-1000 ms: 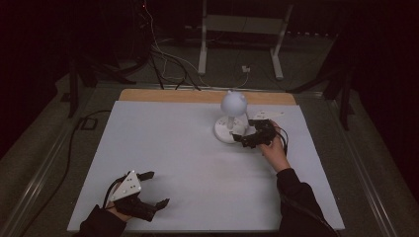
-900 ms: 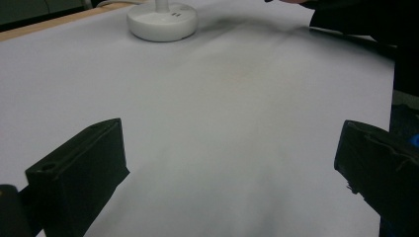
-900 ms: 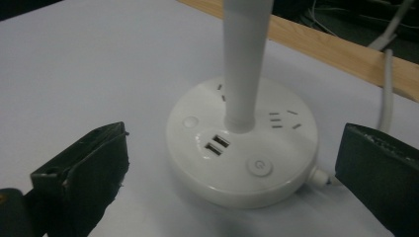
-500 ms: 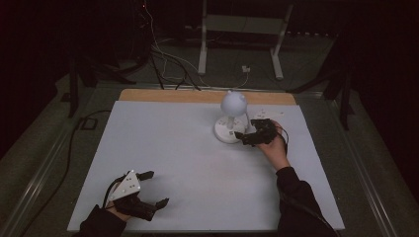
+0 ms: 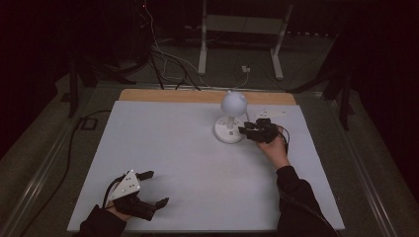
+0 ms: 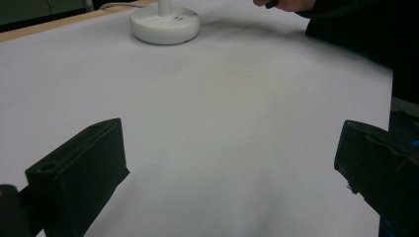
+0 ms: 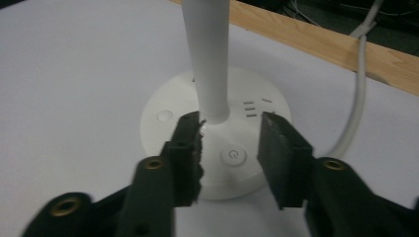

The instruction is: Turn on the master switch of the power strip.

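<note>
The lamp base bears a power symbol and small bar marks; no words

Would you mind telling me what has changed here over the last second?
The right hand-held gripper has just been closing its jaws over the lamp base; the power button lies in the gap between them, and the pads do not press on anything yet. Neither hand has shifted. The lamp stands where it was, and the left hand-held gripper rests open at the table's near edge.

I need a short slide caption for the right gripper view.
Right tool, jaws just narrowed, poised over the white lamp base by its power button.
</note>
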{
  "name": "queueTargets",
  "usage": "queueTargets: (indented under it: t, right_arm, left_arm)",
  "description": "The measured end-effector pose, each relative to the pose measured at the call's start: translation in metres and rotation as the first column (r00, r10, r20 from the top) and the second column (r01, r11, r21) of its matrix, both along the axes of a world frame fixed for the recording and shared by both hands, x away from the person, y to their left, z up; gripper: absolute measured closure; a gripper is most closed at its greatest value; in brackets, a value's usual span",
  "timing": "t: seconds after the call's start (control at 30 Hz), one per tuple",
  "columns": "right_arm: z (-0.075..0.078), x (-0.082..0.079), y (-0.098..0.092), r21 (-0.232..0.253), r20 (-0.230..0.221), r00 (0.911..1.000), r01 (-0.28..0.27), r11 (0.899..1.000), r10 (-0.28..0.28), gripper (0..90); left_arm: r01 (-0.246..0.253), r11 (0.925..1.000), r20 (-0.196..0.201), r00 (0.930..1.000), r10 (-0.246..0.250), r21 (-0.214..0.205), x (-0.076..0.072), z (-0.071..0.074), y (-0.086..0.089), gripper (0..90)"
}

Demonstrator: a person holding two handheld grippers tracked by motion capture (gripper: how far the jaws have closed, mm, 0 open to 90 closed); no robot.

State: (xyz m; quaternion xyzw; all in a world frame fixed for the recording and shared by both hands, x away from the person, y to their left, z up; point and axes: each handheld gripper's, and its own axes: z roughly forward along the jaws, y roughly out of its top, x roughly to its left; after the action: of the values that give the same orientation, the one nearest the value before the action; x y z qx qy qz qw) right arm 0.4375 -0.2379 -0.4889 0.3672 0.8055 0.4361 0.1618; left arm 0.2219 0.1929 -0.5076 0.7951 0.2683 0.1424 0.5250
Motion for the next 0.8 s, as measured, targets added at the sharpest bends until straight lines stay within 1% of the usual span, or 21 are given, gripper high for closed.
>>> queueTargets:
  t: [0.03,0.17,0.27,0.33,0.4,0.53,0.73,0.8]
  right_arm:
    - [-0.0002,0.0004,-0.0006,0.01,-0.004,0.9999,-0.01,1.0,0.01,68.5]
    - [-0.0002,0.0008,-0.0016,0.021,0.003,0.9998,-0.022,1.0,0.022,76.9]
    - [-0.0005,0.0007,-0.0007,-0.004,0.015,0.9992,-0.038,0.999,0.038,82.4]
    - [-0.0014,0.0013,0.0005,-0.017,0.009,0.9987,-0.05,0.999,0.05,87.2]
    - [-0.0024,0.0021,0.0016,-0.024,0.004,0.9984,-0.057,0.998,0.057,89.8]
    - [-0.0055,0.0048,0.0029,-0.022,-0.01,0.9975,-0.071,0.997,0.07,90.0]
    - [-0.0085,0.0082,0.0052,-0.031,-0.008,0.9987,-0.051,0.998,0.051,90.0]
    - [-0.0102,0.01,0.0065,-0.042,-0.01,0.999,-0.044,0.998,0.043,90.0]
  left_arm:
    - [0.0,1.0,0.0,1.0,0.0,-0.001,0.0,0.0,0.0,0.1]
    - [-0.001,1.0,-0.002,1.0,0.001,-0.002,0.0001,-0.0001,0.0001,0.1]
    - [-0.001,1.0,-0.003,1.0,0.001,-0.002,0.0001,-0.0002,-0.0001,0.1]
    - [0.0,1.0,-0.002,1.0,0.0,0.001,0.0001,-0.0003,-0.0003,0.1]
    - [-0.001,1.0,-0.002,1.0,0.001,0.0,0.0001,-0.0003,-0.0002,0.1]
    - [-0.002,1.0,-0.003,1.0,0.002,-0.002,0.0,-0.0003,0.0,0.1]
    - [-0.001,1.0,-0.004,1.0,0.001,-0.001,-0.0002,-0.0003,0.0,0.1]
    - [-0.002,1.0,-0.004,1.0,0.002,-0.004,0.0,-0.0003,0.0001,0.1]
